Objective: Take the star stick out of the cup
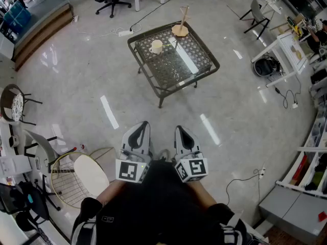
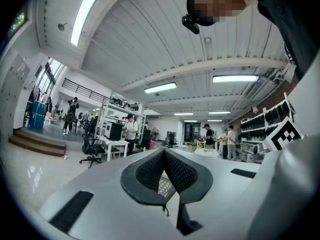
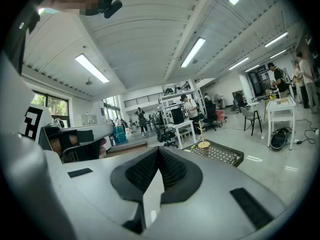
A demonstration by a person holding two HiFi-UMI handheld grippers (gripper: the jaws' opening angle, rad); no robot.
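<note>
- Nothing of the task is done yet. Cup (image 1: 156, 46) sits on the low mesh-top table (image 1: 144, 66), well ahead of the person and far from both tools.
- Star stick: should be in that cup, but it's too small in head view to pick out. There's a faint greenish sliver beside the rim, can't confirm it.
- Left gripper (image 1: 142, 125) is clenched, pads meeting at the tips w/ nothing between, held close to the body.
- Right gripper (image 1: 182, 129) is the same: jaws closed tight, empty, just beside the left one.
- Still to do, by my read: walk up, open a jaw, pinch the stick, lift it clear.
- Wooden stand (image 1: 180, 29) sits at the table's far corner. Right gripper view shows it too, but not the cup.
- Left gripper view points across the room, w/ only a scrap of mesh showing past the pads. The person's arms are cut off at the bottom of head view.
</note>
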